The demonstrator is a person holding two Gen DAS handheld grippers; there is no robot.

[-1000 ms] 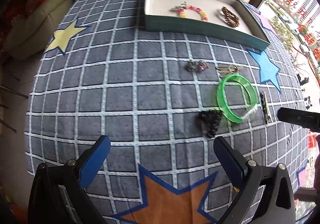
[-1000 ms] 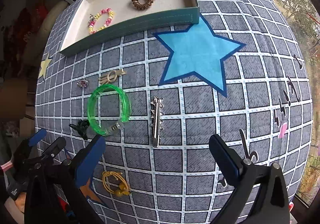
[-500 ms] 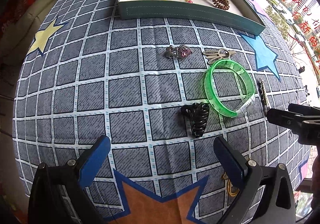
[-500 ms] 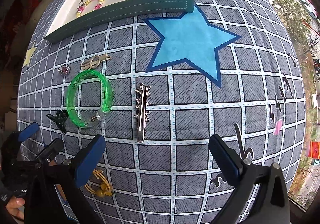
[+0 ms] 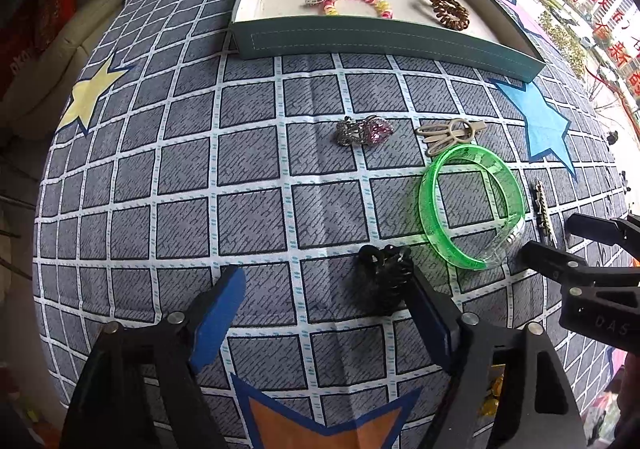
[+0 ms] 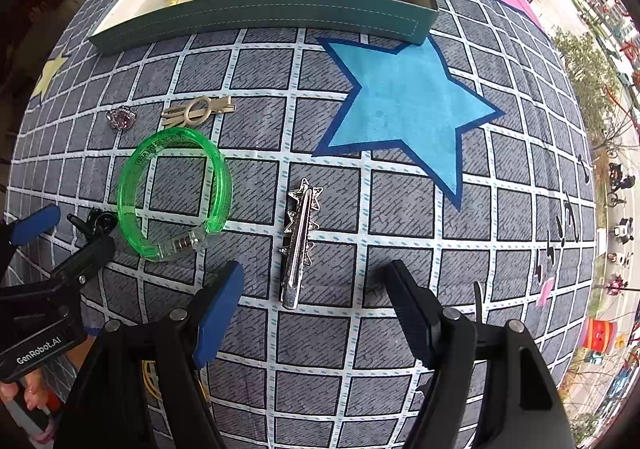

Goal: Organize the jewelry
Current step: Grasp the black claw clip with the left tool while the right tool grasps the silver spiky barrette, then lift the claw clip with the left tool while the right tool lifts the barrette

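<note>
Two grabs lined up, looks like: silver star clip (image 6: 299, 245) dead between spread right gripper (image 6: 316, 301) fingers; black claw clip (image 5: 384, 281) hugging left gripper (image 5: 326, 305) right finger, jaws wide. Tray (image 6: 260, 15) far ahead, probable drop spot.

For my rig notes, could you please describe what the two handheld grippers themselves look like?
Both are matte black plastic. The left gripper and right gripper each have two angled fingers with blue pads on the inner faces and silver screws at the joints. Seen from the right wrist, the left one's body carries white "GenRobot.AI" lettering. No cables show.
</note>
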